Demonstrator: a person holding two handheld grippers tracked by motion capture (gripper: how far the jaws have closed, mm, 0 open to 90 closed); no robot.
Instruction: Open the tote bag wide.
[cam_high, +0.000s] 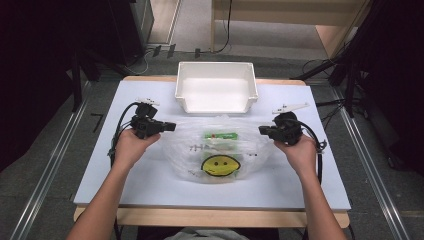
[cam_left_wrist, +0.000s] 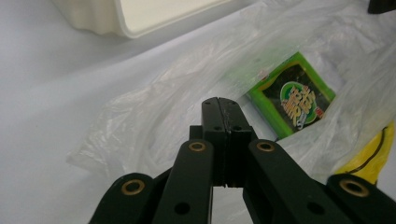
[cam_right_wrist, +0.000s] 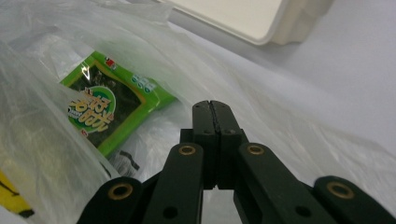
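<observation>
With jaws pressed together at opposite edges of the plastic bag (cam_high: 220, 150), the left gripper (cam_high: 169, 126) and right gripper (cam_high: 262, 130) flank the green packet (cam_high: 220, 135) at frame centre, its long axis running between them, about equally near each.

Tongs (cam_high: 172, 126) (cam_high: 261, 130) pinching plastic bag (cam_high: 220, 150), white bin (cam_high: 216, 87)

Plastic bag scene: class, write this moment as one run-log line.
left gripper: shut at bag edge | right gripper: shut at bag edge | plastic bag: on table, green packet inside | white bin: behind bag

A yellow smiley face sign (cam_high: 220, 165) is printed on the plastic bag (cam_high: 185, 145).
</observation>
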